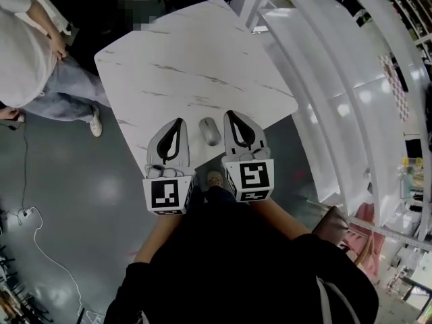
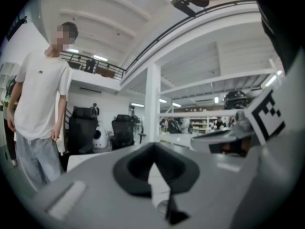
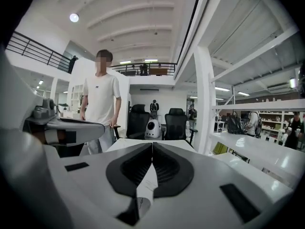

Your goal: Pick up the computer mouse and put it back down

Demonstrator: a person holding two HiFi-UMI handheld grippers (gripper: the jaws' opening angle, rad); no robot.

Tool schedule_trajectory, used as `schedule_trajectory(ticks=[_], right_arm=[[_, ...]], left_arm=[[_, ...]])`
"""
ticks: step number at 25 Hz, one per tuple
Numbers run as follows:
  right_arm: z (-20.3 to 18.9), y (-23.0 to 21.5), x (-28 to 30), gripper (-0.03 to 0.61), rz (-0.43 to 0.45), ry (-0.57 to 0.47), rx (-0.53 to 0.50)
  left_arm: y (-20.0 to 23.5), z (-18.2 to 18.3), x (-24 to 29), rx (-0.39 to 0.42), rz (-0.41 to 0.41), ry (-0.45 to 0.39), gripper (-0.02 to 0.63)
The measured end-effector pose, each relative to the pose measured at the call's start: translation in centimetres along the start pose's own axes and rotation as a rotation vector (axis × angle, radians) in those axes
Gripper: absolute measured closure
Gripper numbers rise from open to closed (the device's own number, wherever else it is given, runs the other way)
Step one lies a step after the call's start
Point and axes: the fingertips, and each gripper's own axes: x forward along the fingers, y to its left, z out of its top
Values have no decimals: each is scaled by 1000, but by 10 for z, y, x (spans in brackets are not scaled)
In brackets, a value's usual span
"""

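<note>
head view: the mouse [image 1: 210, 131] lies on the white table [image 1: 182, 59] by its near edge, between the left gripper [image 1: 177, 121] and the right gripper [image 1: 231, 114] — held by neither. a person [image 1: 27, 52] stands far left.
left gripper view: jaws clenched tip to tip, nothing between.
right gripper view: jaws pressed together too — empty.

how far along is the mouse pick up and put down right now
Done: unclear. The computer mouse lies flat on the table, either not yet lifted or already returned. In hand: nothing. The left gripper and right gripper show either side of it, fingers together and empty. Left: if it is untouched, the whole pick and place.
</note>
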Motion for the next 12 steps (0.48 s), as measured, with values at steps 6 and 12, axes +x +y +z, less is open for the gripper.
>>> schedule_trajectory(ticks=[6,12], right_arm=[[31,0,-26,558,5,-77,-11],[38,-4,-32,558,-1,-98,-4]], left_arm=[[-2,32,-16,27,17,-66,608],[-5,42,-20,35,21,-93,608]])
